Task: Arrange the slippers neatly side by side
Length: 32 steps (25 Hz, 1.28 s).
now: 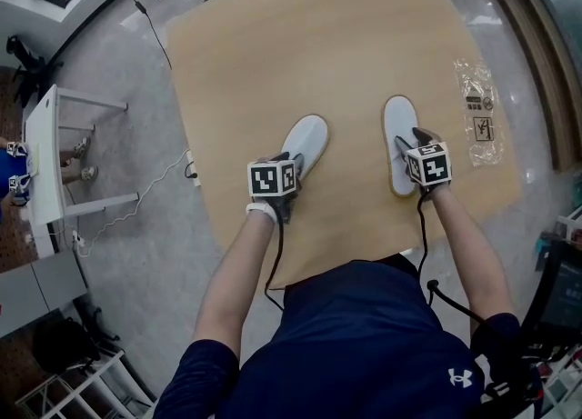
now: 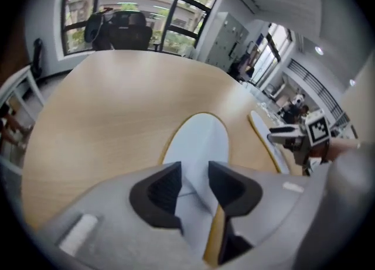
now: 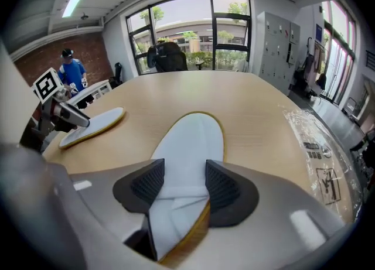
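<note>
Currently the grasping step is being carried out. The left slipper (image 1: 307,140) is being pinched at its heel by the jaws of the left gripper (image 1: 294,166). The right slipper (image 1: 398,131) is being pinched likewise by the right gripper (image 1: 406,147), its heel being creased between the pads. Both slippers are lying on the table (image 1: 318,44), toward its near edge and well apart, the left one being angled toward the right one. Pairing is judged not yet done. For the next move, drawing together is being called for: the left slipper turned parallel, toes levelled, soles set flat. The soft heels could slip, so firm holds are being required.
</note>
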Each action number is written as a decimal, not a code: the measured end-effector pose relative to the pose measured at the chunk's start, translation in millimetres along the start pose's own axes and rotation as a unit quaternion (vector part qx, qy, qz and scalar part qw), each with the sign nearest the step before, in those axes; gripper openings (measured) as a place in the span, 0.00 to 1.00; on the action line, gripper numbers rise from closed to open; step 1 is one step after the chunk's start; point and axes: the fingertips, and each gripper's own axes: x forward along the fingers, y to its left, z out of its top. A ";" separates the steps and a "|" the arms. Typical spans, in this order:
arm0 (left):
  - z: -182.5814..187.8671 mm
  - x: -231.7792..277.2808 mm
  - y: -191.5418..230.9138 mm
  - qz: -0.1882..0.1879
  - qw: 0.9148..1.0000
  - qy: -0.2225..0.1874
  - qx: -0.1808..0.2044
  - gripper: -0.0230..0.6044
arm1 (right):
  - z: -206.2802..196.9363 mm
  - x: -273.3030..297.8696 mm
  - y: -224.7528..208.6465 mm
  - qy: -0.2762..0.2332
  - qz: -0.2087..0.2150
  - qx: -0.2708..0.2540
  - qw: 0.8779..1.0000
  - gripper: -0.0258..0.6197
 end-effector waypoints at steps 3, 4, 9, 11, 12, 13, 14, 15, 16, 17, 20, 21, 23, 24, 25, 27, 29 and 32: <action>-2.4 -0.4 0.9 -0.004 0.998 -0.011 -0.064 0.24 | 6.0 2.7 30.2 0.000 0.016 -0.020 1.000 0.39; -4.2 -3.2 -0.4 -0.003 0.997 -0.013 -0.079 0.23 | 7.0 1.0 39.5 0.000 0.020 -0.022 1.000 0.39; -11.6 -9.3 -17.6 -0.023 0.988 -0.017 -0.154 0.23 | 8.5 -3.1 68.5 -0.008 0.027 -0.001 1.000 0.39; -7.9 -15.5 -22.0 -0.030 0.991 -0.023 -0.132 0.24 | 6.0 -0.3 75.2 -0.009 0.032 0.003 0.999 0.38; -4.5 -20.2 -24.0 -0.025 0.996 -0.024 -0.081 0.27 | 4.2 1.2 77.7 -0.008 0.035 0.002 0.999 0.38; -1.4 -24.7 -25.8 -0.016 1.000 -0.022 -0.006 0.32 | 3.0 1.9 79.7 -0.008 0.038 -0.001 0.999 0.38; -0.2 -27.0 -27.2 -0.005 0.997 -0.016 0.081 0.36 | 3.2 1.3 81.5 -0.008 0.039 -0.002 0.999 0.38; -2.3 -25.2 -27.5 0.001 0.986 -0.007 0.164 0.40 | 3.9 0.4 82.9 -0.008 0.040 -0.002 0.999 0.38; -7.9 -19.7 -26.3 0.001 0.973 0.005 0.229 0.42 | 4.1 0.0 84.0 -0.008 0.041 -0.002 0.999 0.38; -15.6 -12.7 -24.0 -0.003 0.962 0.019 0.271 0.42 | 3.8 0.1 85.4 -0.008 0.042 -0.002 0.999 0.38; -32.2 1.6 -15.7 -0.006 0.952 0.049 0.301 0.42 | 0.0 2.7 91.0 -0.006 0.048 -0.006 0.999 0.38; -33.4 3.4 -14.7 -0.004 0.954 0.049 0.296 0.42 | -2.6 4.8 92.1 -0.005 0.050 -0.008 0.999 0.38; -33.6 6.3 -16.8 -0.003 0.960 0.042 0.277 0.41 | -6.9 8.9 93.2 -0.006 0.053 -0.011 0.999 0.38; -33.7 7.0 -19.2 -0.002 0.964 0.040 0.264 0.41 | -7.2 9.3 93.5 -0.007 0.052 -0.010 0.999 0.38; -33.6 7.0 -21.8 0.001 0.967 0.039 0.250 0.41 | -6.6 8.4 93.5 -0.009 0.050 -0.005 0.999 0.38; -32.4 7.3 -26.2 0.011 0.973 0.035 0.228 0.41 | -2.8 5.2 94.2 -0.014 0.043 0.010 0.999 0.37; -32.1 10.8 -31.0 0.016 0.977 0.026 0.210 0.41 | -3.5 6.4 93.7 -0.020 0.038 0.024 0.999 0.37; -34.0 14.9 -39.0 0.017 0.979 0.019 0.200 0.40 | -6.3 9.1 95.1 -0.021 0.037 0.026 0.999 0.37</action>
